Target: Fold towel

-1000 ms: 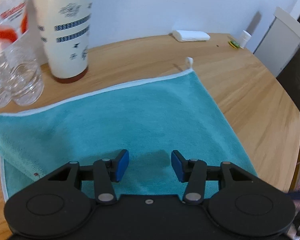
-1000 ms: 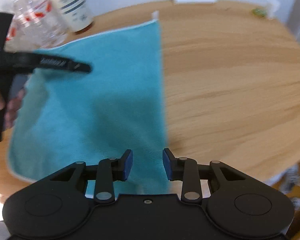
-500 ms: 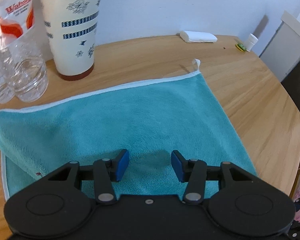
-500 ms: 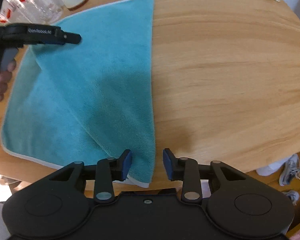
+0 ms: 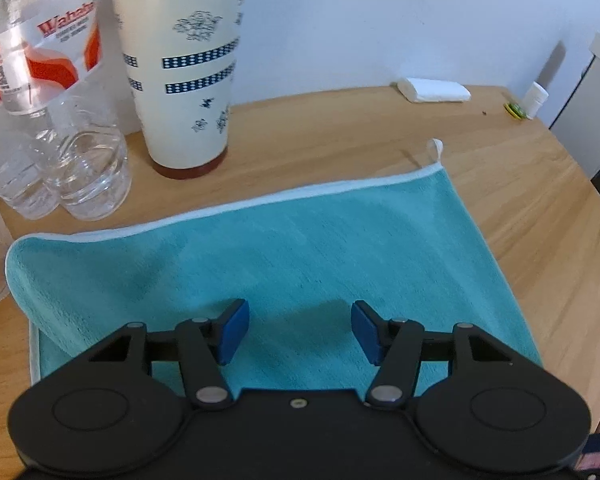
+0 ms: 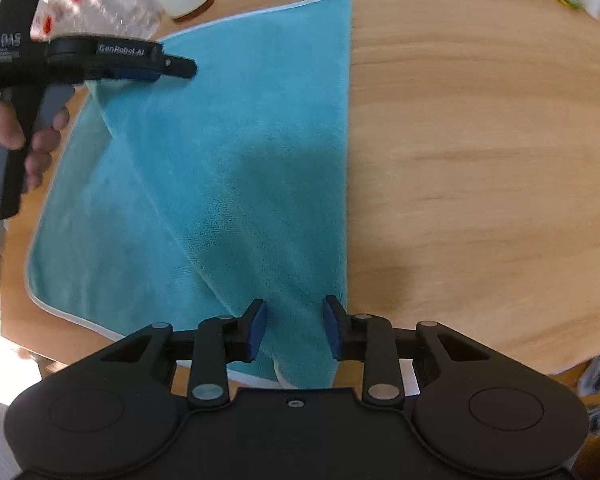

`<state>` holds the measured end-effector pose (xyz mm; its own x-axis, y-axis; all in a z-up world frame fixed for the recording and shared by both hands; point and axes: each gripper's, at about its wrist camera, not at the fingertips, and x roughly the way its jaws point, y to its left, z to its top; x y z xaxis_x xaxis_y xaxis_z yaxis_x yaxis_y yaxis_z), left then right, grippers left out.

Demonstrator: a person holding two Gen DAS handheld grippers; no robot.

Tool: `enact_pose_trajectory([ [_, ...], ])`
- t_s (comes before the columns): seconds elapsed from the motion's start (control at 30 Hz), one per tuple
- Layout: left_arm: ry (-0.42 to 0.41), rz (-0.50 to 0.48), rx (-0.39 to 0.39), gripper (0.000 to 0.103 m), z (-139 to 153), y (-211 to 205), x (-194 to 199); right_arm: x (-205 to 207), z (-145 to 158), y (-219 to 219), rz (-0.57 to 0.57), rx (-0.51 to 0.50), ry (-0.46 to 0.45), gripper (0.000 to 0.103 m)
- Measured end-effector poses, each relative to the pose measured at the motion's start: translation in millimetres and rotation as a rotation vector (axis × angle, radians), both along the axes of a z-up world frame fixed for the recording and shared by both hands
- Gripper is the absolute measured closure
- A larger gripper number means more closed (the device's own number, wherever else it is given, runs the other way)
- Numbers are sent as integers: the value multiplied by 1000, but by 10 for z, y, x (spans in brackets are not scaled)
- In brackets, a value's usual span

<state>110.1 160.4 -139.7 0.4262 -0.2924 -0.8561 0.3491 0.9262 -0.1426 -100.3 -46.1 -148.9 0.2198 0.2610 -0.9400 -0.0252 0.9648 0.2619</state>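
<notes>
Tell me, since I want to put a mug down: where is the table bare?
Bare wood lies right of the teal towel, out to the table edge, and behind it toward the white folded cloth. Crowded at the far left: water bottles and patterned cup.

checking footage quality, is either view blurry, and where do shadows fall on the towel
Left wrist view: mostly sharp, the bottle label is readable, with fisheye bending at the table's edge; a dark shadow lies on the towel between the open left gripper's fingers. Right wrist view: motion blur smears the wood grain and bottles; a broad shadow darkens the towel's middle, ahead of the open right gripper.
</notes>
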Motion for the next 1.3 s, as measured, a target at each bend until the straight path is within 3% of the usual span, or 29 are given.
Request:
enact_pose_trajectory([
  [0.1,1,31,6,45,46,66,47,-20,52,-25,22,-55,24,77],
  [0.27,-68,114,21,45,231,414,56,239,226,22,-36,21,-111,80],
  [0.4,-43,219,14,45,176,762,140,559,142,320,4,44,-164,82],
  [0.57,-43,251,45,45,69,925,241,525,49,478,79,-32,-138,93],
  [0.73,-64,259,88,45,-39,902,279,363,61,216,41,-17,-100,103],
  [0.9,-105,257,94,45,-78,934,270,144,103,119,55,-139,-70,99],
  [1.07,-98,281,65,45,22,1014,274,37,247,28,36,-42,-63,93],
  [1.17,-138,277,70,45,146,1031,160,-35,184,75,70,-36,-32,93],
  [1.3,-94,272,99,45,0,950,190,-70,135,75,98,-72,-24,93],
])
